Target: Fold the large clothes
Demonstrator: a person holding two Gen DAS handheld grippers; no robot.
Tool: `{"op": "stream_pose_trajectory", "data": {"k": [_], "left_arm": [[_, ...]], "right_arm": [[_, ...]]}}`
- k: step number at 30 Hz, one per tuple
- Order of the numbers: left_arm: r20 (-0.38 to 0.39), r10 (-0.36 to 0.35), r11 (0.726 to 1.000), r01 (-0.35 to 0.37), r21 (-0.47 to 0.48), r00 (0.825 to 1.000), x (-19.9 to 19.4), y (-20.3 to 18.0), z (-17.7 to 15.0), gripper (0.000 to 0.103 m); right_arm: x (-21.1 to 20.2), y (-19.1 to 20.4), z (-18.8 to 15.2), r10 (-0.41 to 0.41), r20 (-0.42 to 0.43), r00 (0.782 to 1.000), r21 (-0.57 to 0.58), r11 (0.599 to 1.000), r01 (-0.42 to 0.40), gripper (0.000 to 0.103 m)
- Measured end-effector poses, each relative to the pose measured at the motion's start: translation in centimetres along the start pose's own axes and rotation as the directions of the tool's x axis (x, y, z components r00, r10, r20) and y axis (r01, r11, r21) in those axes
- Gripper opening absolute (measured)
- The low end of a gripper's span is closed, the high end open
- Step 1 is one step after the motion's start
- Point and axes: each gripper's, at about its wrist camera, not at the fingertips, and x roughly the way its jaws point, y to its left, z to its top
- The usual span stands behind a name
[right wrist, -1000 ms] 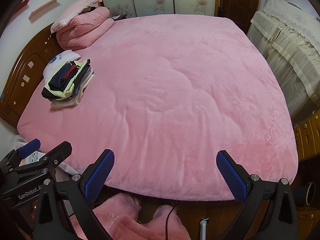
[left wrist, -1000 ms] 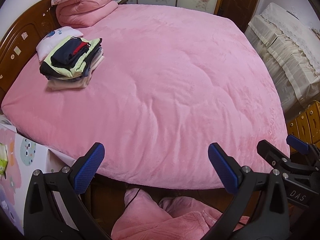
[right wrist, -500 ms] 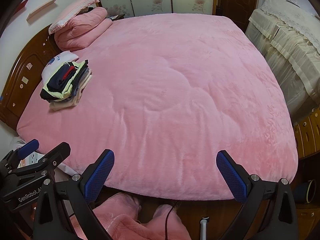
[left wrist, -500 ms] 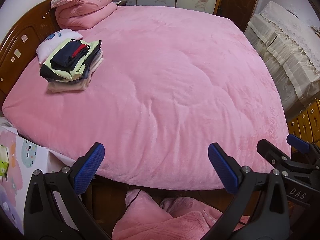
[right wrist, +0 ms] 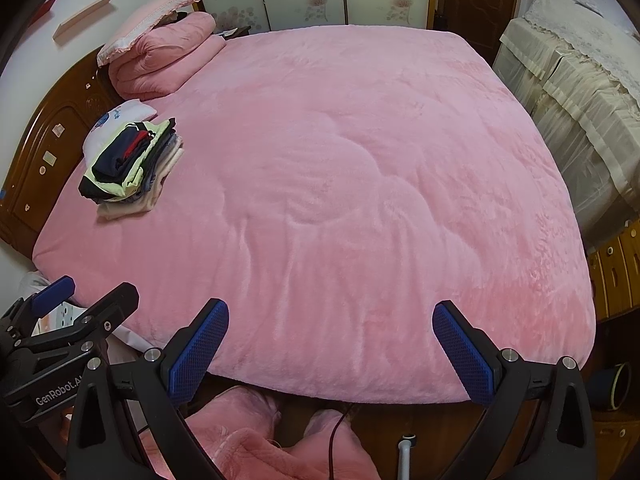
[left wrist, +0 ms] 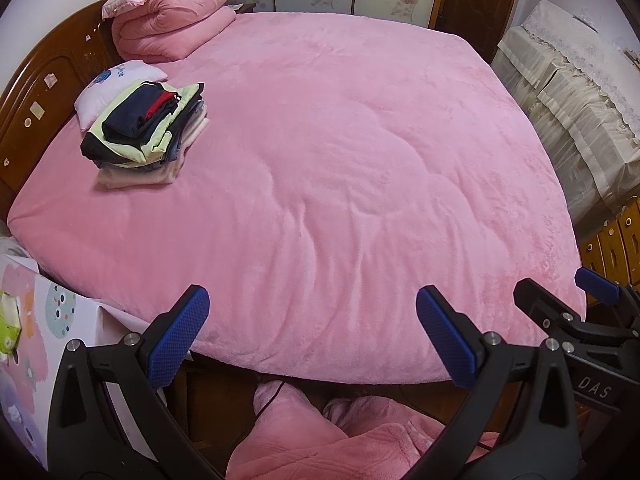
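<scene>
Left wrist view: I hold the left gripper [left wrist: 312, 334] released, jaws wide, empty, hovering off the near edge of the bed [left wrist: 340, 168]. Pink blanket lies flat, no garment spread on it. At 10 o'clock, a stack of folded clothes [left wrist: 146, 130] sits near the headboard [left wrist: 38, 96], resting partly on a small white pillow [left wrist: 116, 80]; I judge it parked there to keep the middle free for folding. Rolled pink quilt [left wrist: 172, 20] at 11. The right gripper's side shows at 4 o'clock.

Right wrist view: right gripper [right wrist: 330, 354] also released, nothing between the pads. Same stack at 9 to 10 o'clock. At 6 o'clock, below the bed edge, pink fleece [right wrist: 260, 440] shows, cut off by the frame; I can't tell whether it's my clothing or the next garment. A cable [right wrist: 340, 428] crosses it.
</scene>
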Motion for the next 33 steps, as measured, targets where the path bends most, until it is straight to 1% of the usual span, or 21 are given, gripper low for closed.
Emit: {"op": "stream_pose_trajectory", "data": {"k": [7, 20, 27, 33], "left_arm": [[-0.008, -0.002, 1.0, 0.002, 0.003, 1.0, 0.3, -0.1, 0.4, 0.103], [-0.048, -0.003, 0.999, 0.005, 0.038, 0.999, 2.5, -0.4, 1.7, 0.103], [-0.059, 0.004, 0.998, 0.0, 0.064, 0.998, 3.4, -1.4, 2.7, 0.103], [-0.056, 0.0, 0.998, 0.003, 0.06, 0.998, 3.6, -2.2, 3.4, 0.103]], "right_arm": [[0.6, -1.1, 0.5, 0.0, -0.016, 1.0, -0.002, 1.0, 0.0, 0.103], [2.4, -2.6, 1.7, 0.002, -0.051, 0.999, -0.013, 1.0, -0.003, 0.103], [3.7, -4.2, 3.3, 0.008, -0.067, 0.998, -0.005, 1.0, -0.008, 0.103], [4.2, -5.6, 4.0, 0.006, -0.068, 0.998, -0.007, 1.0, -0.007, 0.103]]}}
